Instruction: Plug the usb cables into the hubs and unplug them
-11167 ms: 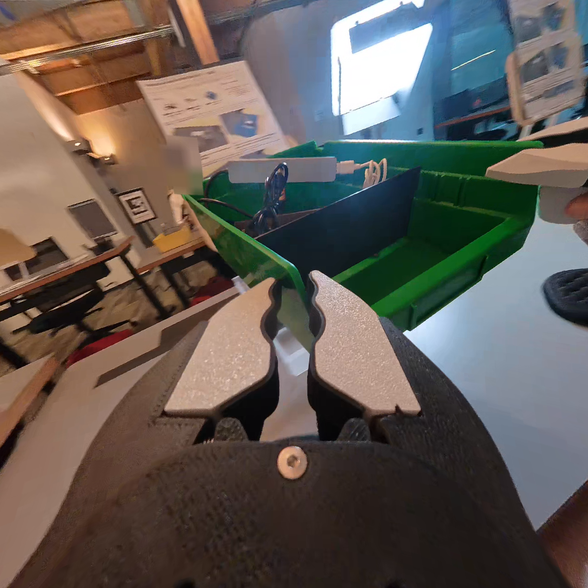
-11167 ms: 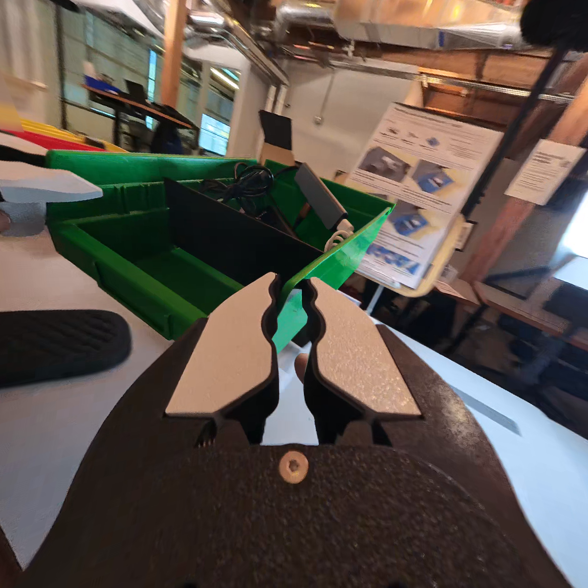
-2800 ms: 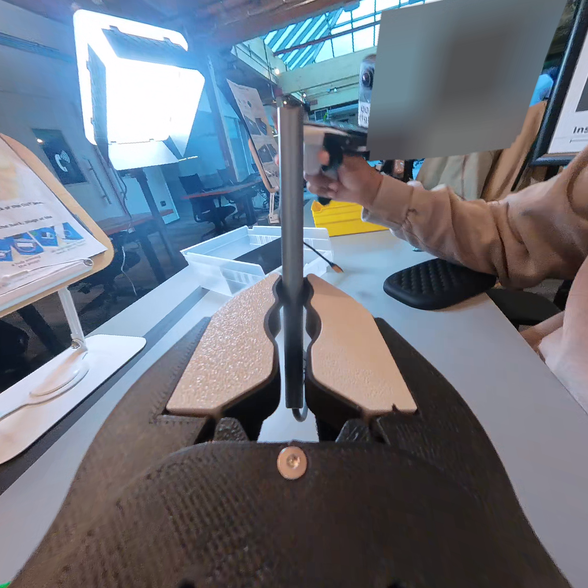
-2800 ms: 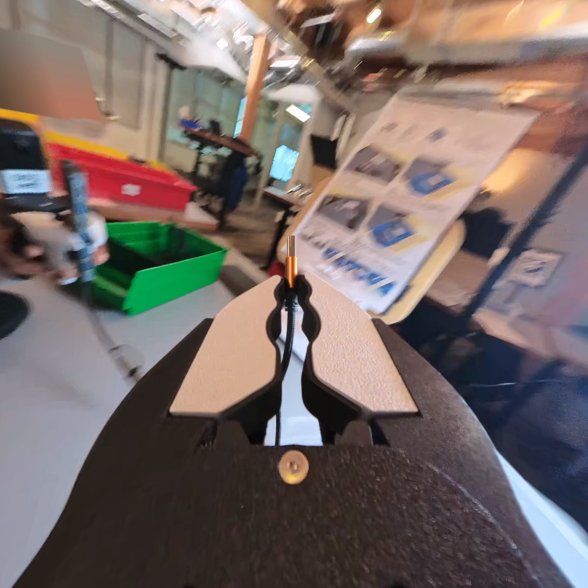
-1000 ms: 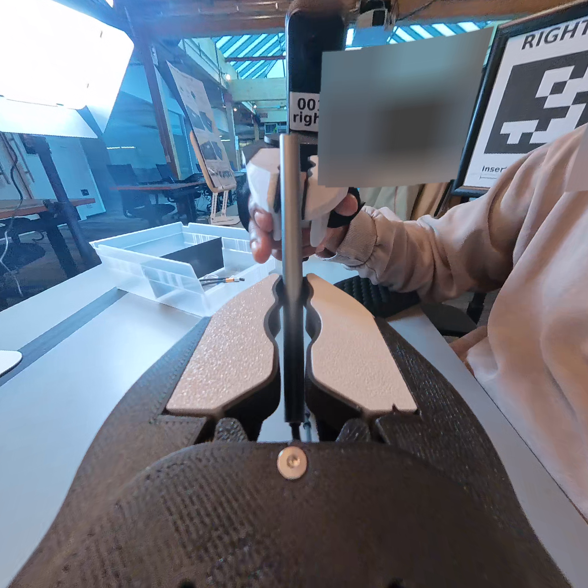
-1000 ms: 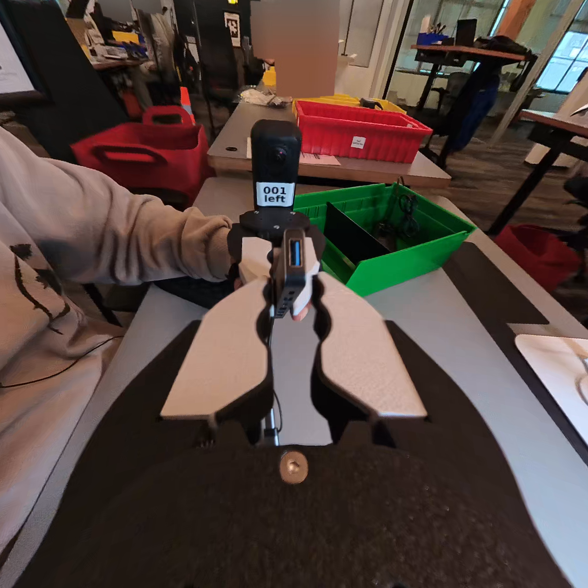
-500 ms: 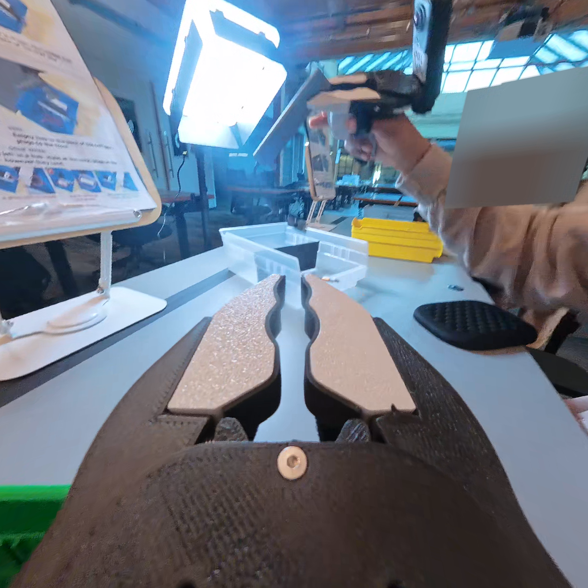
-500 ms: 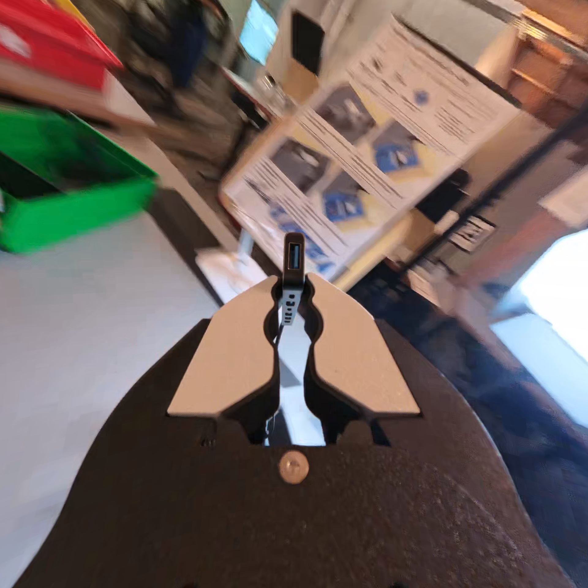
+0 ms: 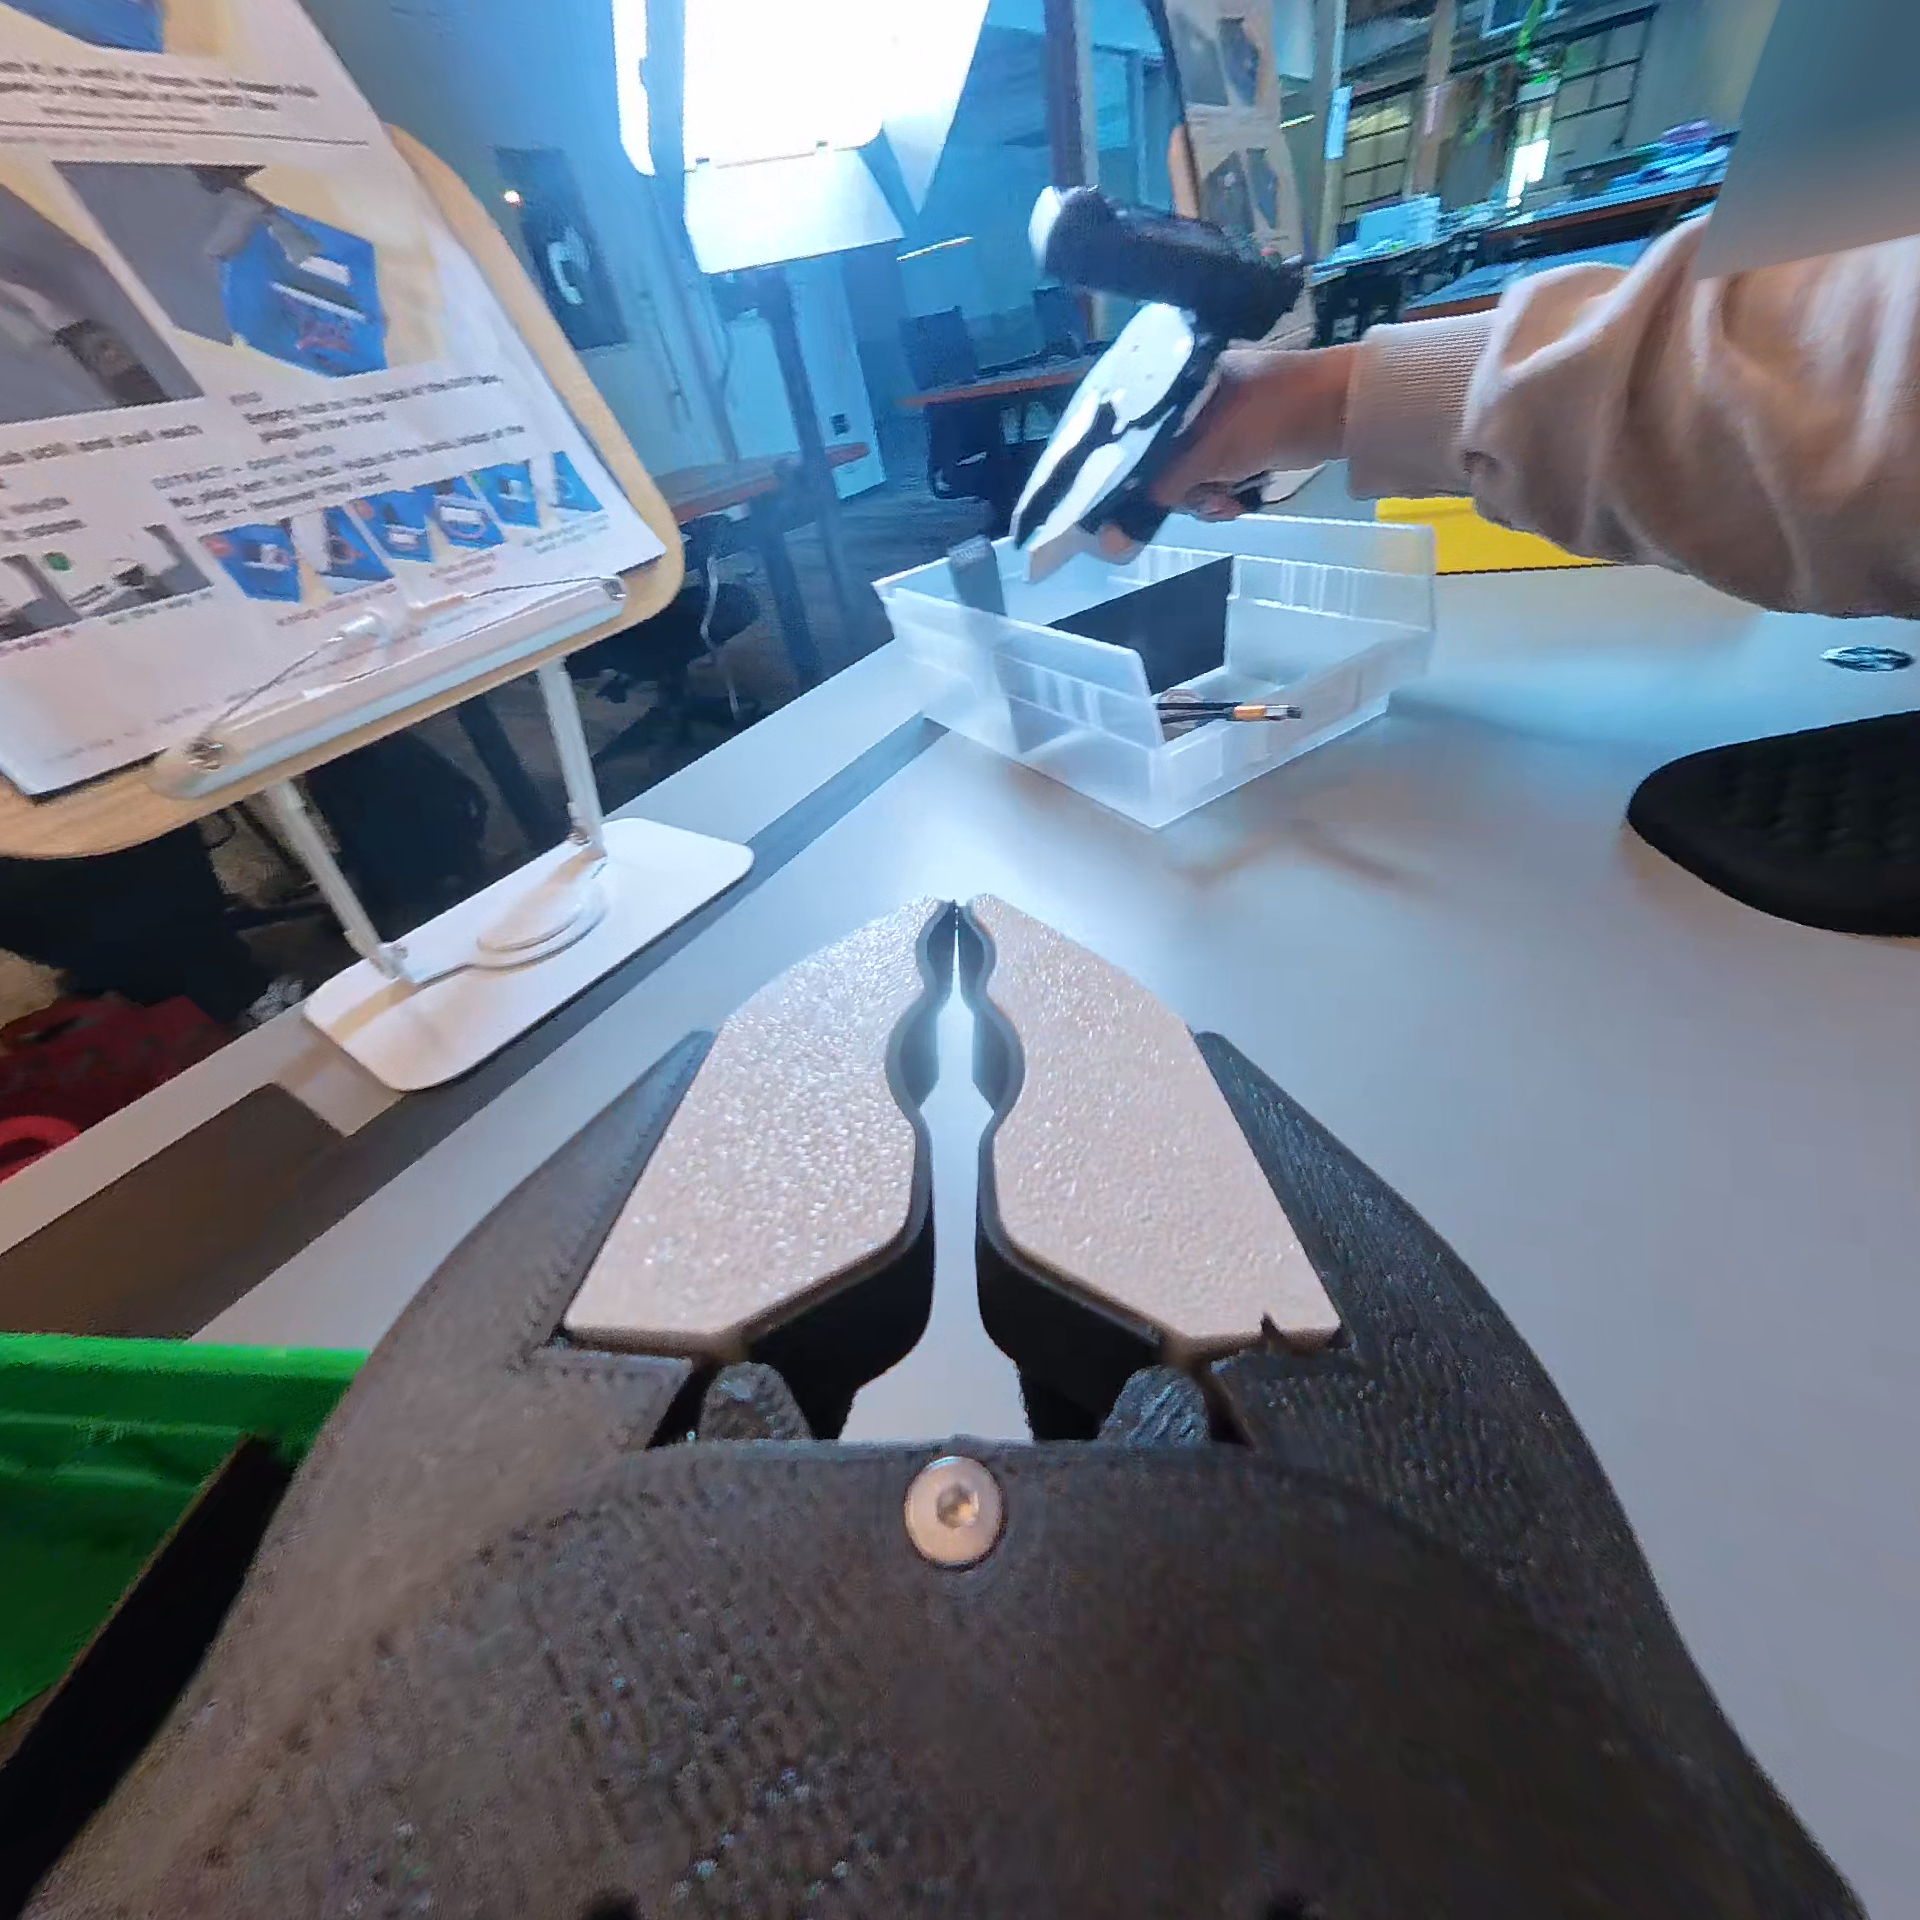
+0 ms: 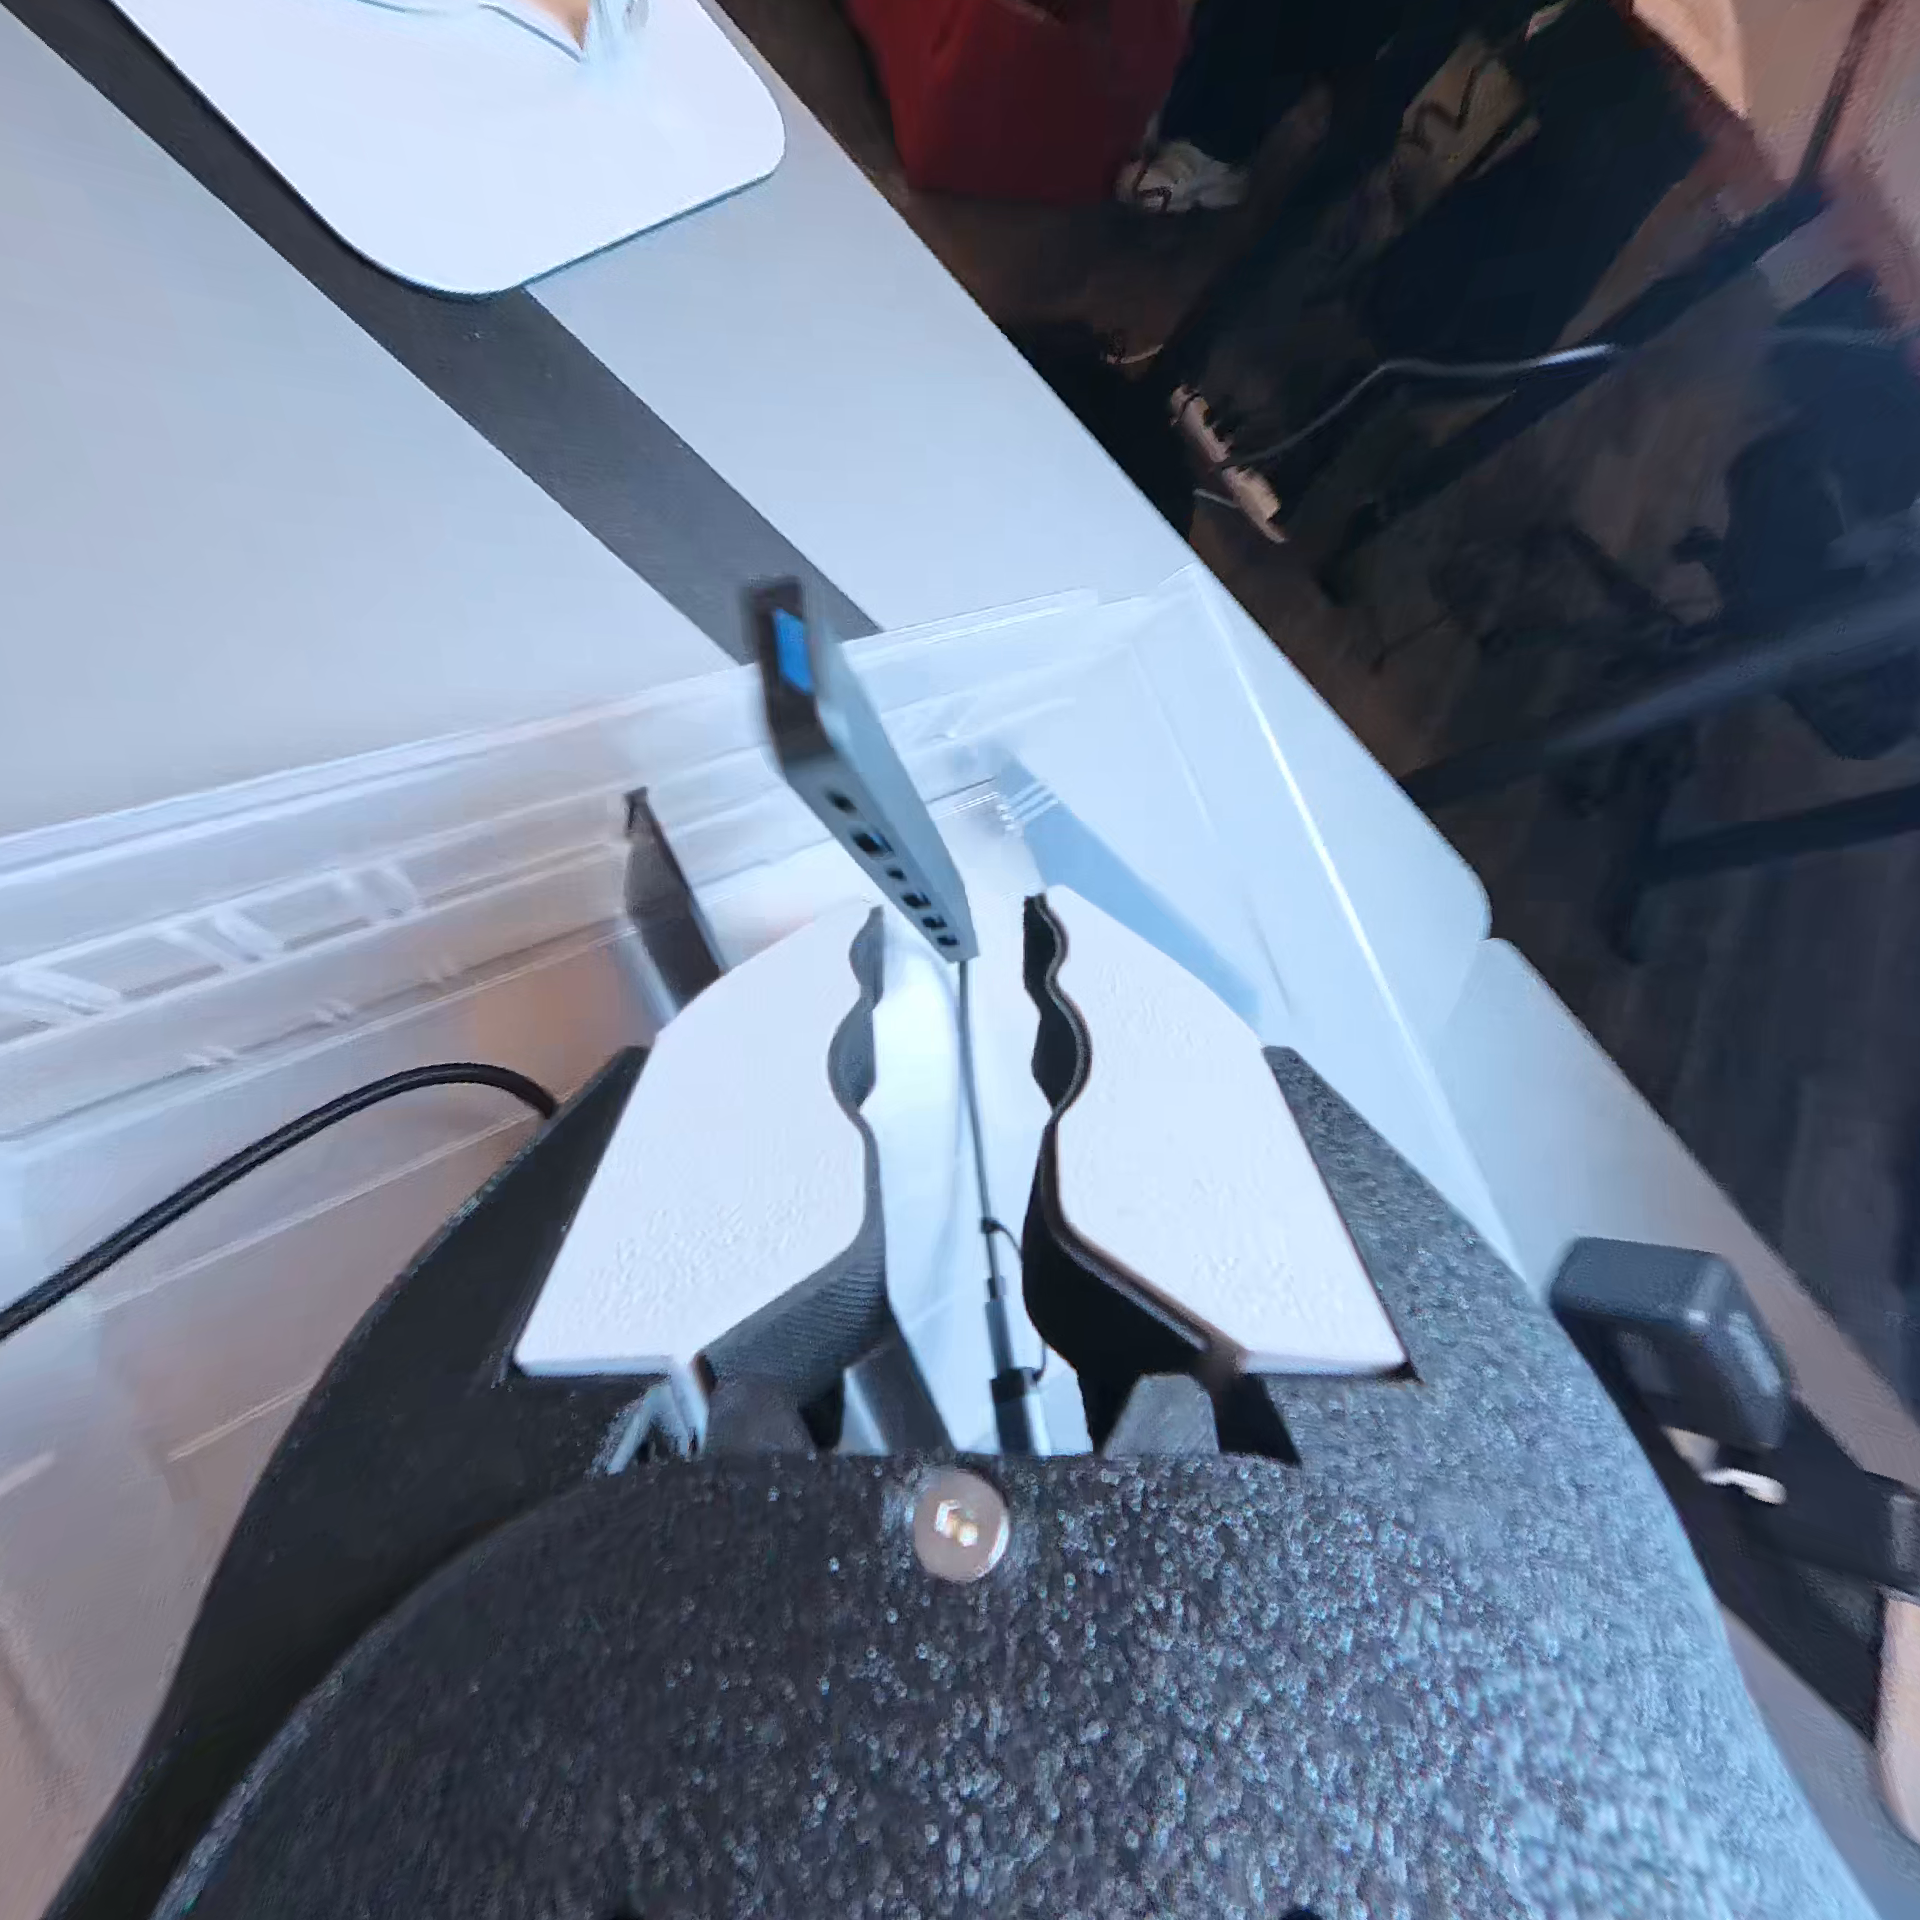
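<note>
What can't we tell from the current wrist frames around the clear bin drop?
- USB hub, right wrist view: motion blur; resting on the clear bin or falling, unclear.
- Hub's lower end and lead: hidden behind the right gripper.
- Black cable: cut off at the left edge.
- Green bin, left wrist view: contents hidden by the left gripper.

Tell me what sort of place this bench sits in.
Probably an open workshop or lab: other work desks stand behind, a stand-mounted instruction sheet sits on the grey table, beside a clear parts bin.
</note>
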Motion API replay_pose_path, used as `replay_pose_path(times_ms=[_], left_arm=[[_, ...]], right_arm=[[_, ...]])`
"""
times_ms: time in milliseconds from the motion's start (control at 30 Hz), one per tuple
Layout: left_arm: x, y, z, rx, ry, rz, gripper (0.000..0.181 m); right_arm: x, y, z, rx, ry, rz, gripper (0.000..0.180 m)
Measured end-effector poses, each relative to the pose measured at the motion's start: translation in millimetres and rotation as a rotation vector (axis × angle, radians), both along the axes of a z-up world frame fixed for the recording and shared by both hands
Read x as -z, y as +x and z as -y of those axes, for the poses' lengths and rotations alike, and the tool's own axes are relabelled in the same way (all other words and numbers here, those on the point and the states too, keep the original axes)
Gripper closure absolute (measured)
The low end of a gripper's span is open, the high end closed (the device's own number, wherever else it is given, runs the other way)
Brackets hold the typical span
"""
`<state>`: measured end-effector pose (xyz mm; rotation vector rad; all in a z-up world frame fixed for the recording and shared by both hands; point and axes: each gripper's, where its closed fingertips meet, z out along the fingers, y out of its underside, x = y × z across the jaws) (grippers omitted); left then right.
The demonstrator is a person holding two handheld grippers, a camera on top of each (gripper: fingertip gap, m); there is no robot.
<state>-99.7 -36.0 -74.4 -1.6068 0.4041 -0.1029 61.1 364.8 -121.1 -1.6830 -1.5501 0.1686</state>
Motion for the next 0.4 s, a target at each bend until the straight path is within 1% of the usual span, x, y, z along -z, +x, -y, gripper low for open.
replay_pose_path(times_ms=[67, 100, 167, 267, 333, 400], left_arm=[[-3.5, -12.6, 1.5, -0.044, 0.002, -0.007, 0.179], [-6.8, -20.9, 3.0, -0.072, 0.006, -0.013, 0.178], [-19.5, -42.8, 9.5, -0.143, 0.025, -0.033, 0.177], [-49.5, -86.5, 29.2, -0.264, 0.053, -0.036, 0.172], [-69.3, -120.8, 45.9, -0.355, 0.062, -0.027, 0.169], [-78.6, -155.2, 59.8, -0.437, 0.015, -0.048, 0.163]], right_arm=[[-5.4, -0.1, 10.2, -0.009, -0.083, -0.049, 0.141], [-15.7, -1.4, 17.4, -0.034, -0.091, -0.103, 0.139], [-43.7, -1.9, 35.2, -0.083, -0.094, -0.235, 0.139], [-84.9, 4.8, 71.7, -0.157, -0.098, -0.418, 0.139], [-105.2, 12.7, 102.6, -0.213, -0.089, -0.516, 0.14], [-116.9, 20.5, 138.4, -0.273, -0.101, -0.6, 0.141]])
